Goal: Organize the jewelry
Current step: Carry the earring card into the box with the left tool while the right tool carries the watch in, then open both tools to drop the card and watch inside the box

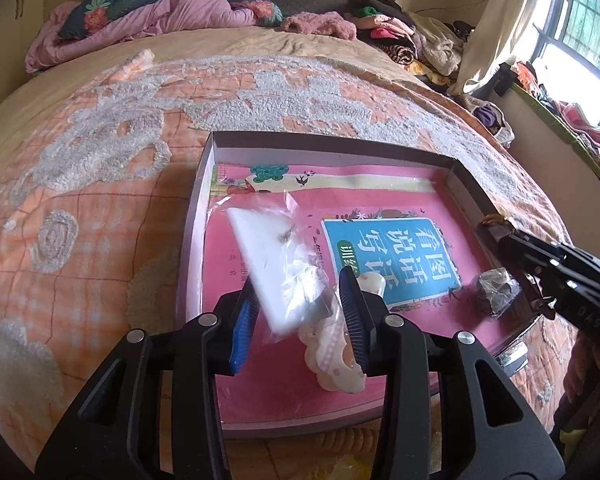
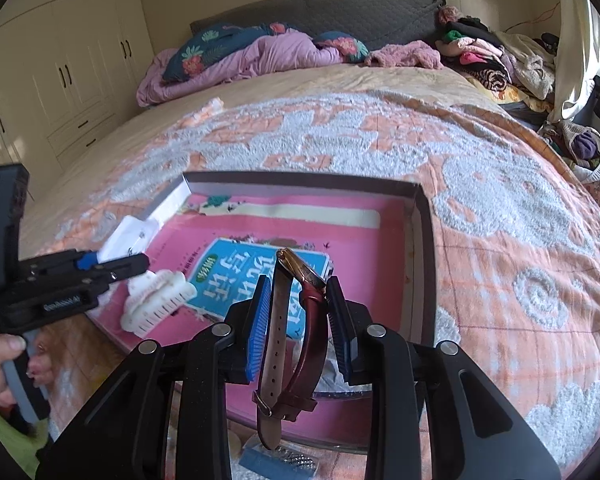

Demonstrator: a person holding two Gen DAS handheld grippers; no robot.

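Note:
A shallow box [image 1: 204, 168] lined with a pink book [image 1: 396, 248] lies on the bed. My left gripper [image 1: 300, 312] is shut on a clear plastic bag with a white card and small jewelry [image 1: 268, 252], held above the box's left part. A cream hair clip [image 1: 332, 356] lies on the book under that gripper. A dark crumpled bag [image 1: 496, 290] lies at the box's right side. My right gripper [image 2: 298, 312] is shut on a wristwatch with a dark red leather strap [image 2: 296, 320] and holds it over the box [image 2: 420, 216]. The left gripper [image 2: 116, 270] shows at left in the right wrist view.
The orange and white tufted bedspread [image 2: 500, 208] surrounds the box. Pink bedding and pillows [image 2: 240, 56] lie at the head, piled clothes [image 2: 492, 60] at the right. A blue item and a metal chain [image 2: 276, 458] lie in front of the box. A wardrobe [image 2: 60, 60] stands at left.

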